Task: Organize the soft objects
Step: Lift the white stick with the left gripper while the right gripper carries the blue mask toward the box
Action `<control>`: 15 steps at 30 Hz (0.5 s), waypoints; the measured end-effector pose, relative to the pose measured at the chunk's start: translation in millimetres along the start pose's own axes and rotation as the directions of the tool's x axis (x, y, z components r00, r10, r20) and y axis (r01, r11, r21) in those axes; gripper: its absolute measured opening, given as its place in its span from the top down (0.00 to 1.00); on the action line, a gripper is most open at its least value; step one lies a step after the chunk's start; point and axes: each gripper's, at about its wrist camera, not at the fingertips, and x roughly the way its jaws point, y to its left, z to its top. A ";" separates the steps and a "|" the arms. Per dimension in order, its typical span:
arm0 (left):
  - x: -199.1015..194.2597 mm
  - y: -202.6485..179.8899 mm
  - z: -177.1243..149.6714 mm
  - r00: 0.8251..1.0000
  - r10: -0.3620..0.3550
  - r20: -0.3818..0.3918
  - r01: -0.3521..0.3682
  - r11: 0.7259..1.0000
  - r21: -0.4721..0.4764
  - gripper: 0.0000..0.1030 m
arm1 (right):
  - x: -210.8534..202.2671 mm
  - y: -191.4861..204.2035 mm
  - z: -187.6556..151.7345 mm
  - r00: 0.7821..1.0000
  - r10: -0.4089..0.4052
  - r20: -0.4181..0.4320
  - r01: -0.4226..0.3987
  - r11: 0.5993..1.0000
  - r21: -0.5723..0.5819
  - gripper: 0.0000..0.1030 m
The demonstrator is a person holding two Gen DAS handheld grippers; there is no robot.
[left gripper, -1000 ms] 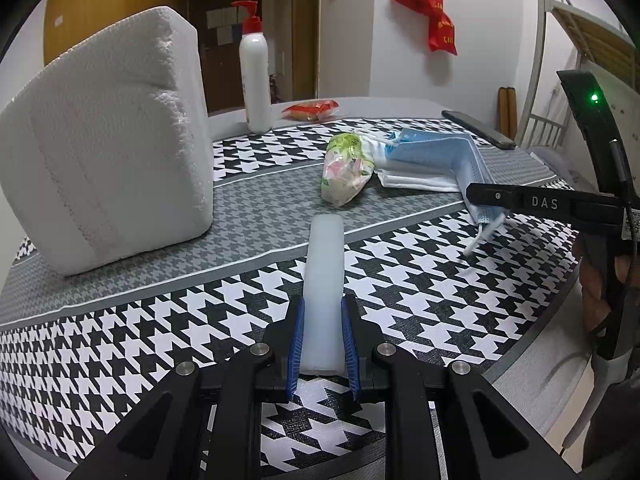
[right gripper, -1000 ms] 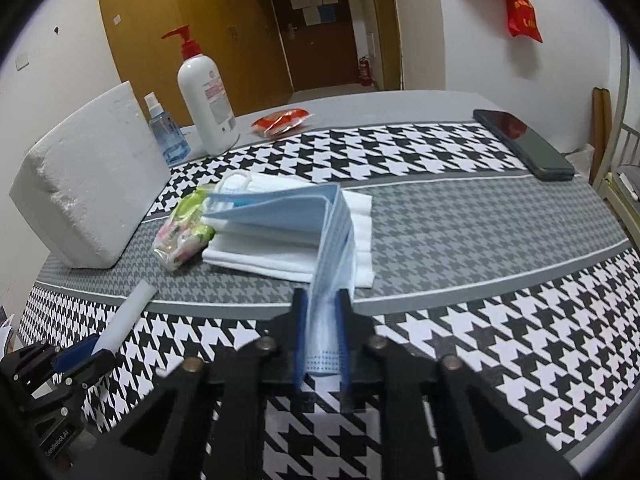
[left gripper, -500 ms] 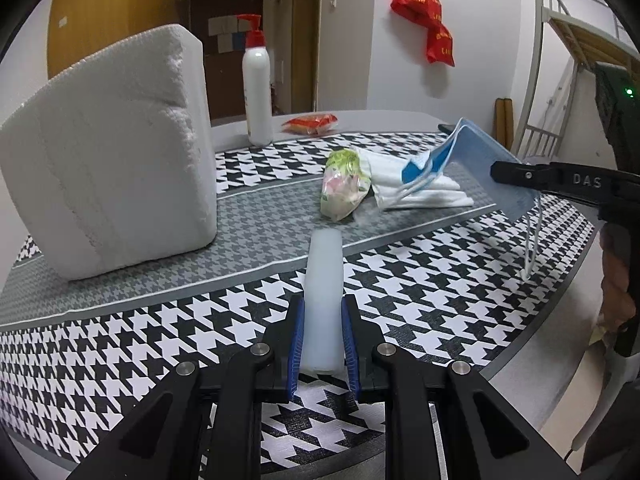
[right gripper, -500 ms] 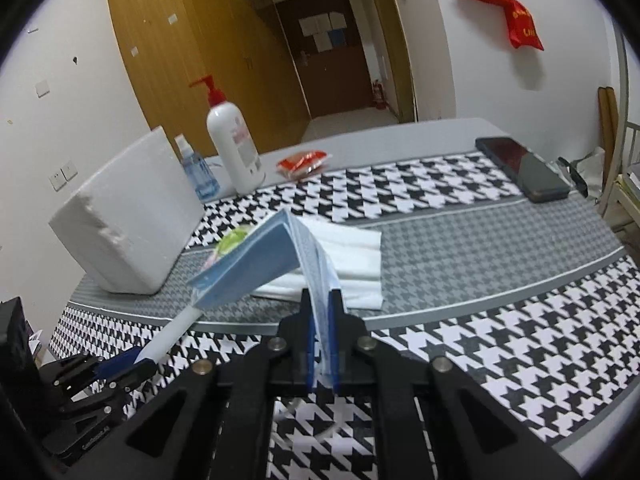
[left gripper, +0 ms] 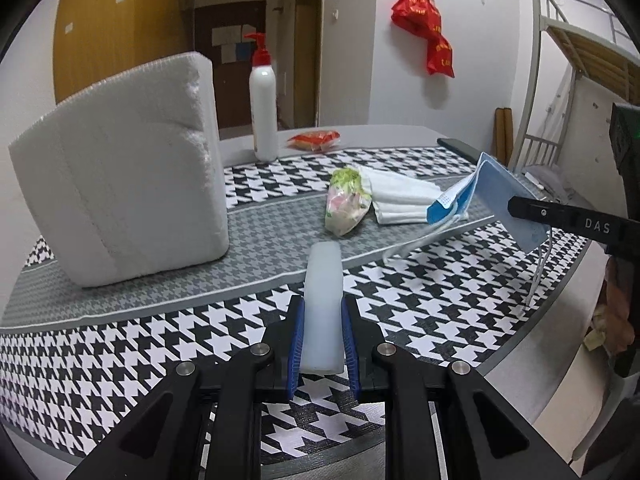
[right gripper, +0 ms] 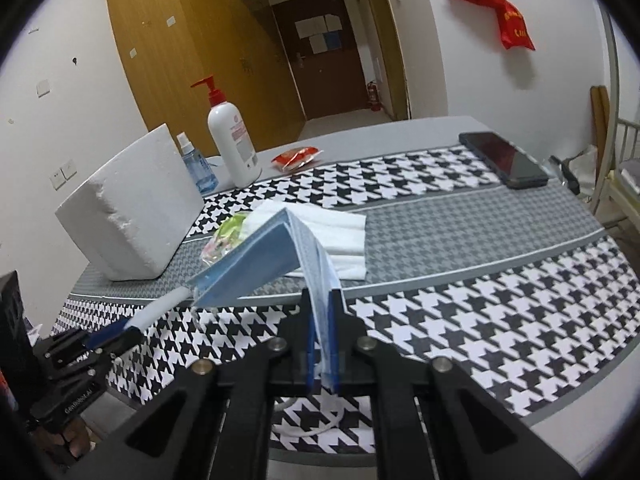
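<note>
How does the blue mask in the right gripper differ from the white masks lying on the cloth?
The blue mask is blue; the white masks are white. The blue mask hangs off the cloth, clamped in the right gripper, its ear loops dangling; the white masks lie flat in an overlapping pile on the grey band of the tablecloth, beside a green-and-pink packet. Both look like soft, pleated face masks.

- On the table point(right gripper: 460, 224) we find the foam block point(right gripper: 128, 220) at the far left, with the spray bottle point(right gripper: 196, 168) behind it.
- We see the pump bottle point(right gripper: 234, 140) right of the spray bottle and the snack packet point(right gripper: 296, 158) further right.
- Mid-table, the pouch point(left gripper: 346, 204) lies just left of the folded cloths point(left gripper: 400, 198).
- We spot the phone point(right gripper: 504, 160) at the far right.
</note>
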 end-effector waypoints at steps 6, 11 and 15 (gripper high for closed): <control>-12.7 2.2 3.1 0.999 0.013 0.032 -0.013 1.000 -0.006 0.81 | -6.0 7.1 4.5 1.000 0.022 0.022 -0.021 1.000 -0.014 0.92; -21.5 2.7 6.8 0.998 0.021 0.058 -0.021 1.000 -0.001 0.81 | -11.7 14.3 9.3 0.998 0.037 0.049 -0.036 0.999 -0.022 0.92; -29.4 2.7 10.5 0.996 0.022 0.082 -0.023 1.000 0.006 0.81 | -14.3 19.8 13.1 0.997 0.046 0.059 -0.044 0.999 -0.029 0.92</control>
